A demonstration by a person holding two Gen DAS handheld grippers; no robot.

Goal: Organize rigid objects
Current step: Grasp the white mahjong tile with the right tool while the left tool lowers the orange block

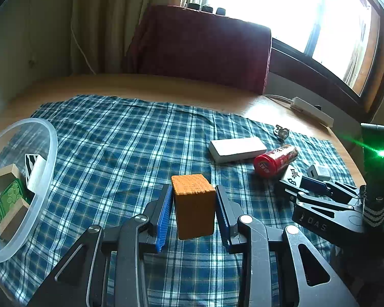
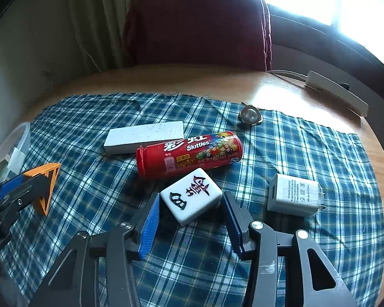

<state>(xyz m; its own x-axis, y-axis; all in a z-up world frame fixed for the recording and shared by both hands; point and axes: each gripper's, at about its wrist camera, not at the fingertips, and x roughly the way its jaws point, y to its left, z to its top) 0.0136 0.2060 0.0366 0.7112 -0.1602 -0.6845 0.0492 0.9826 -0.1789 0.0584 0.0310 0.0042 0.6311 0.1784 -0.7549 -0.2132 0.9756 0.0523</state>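
Note:
In the left wrist view my left gripper [image 1: 193, 189] is shut on an orange block [image 1: 194, 204], with a blue pad pressed to each side. From the right wrist view that block [image 2: 47, 186] hangs tilted over the checked cloth [image 2: 294, 243]. My right gripper [image 2: 190, 195] is open around a white mahjong tile [image 2: 192, 198] that lies on the cloth, with a gap showing on both sides. A clear plastic bowl [image 1: 50, 153] at the left holds several small blocks and tiles.
Beyond the tile lie a red Skittles tube [image 2: 189, 153] and a white block [image 2: 146, 136]. A white charger [image 2: 293, 194] sits to the right and a small round metal piece [image 2: 251, 116] farther back. A power strip [image 2: 336, 92] and a maroon-covered chair [image 2: 199, 25] border the table.

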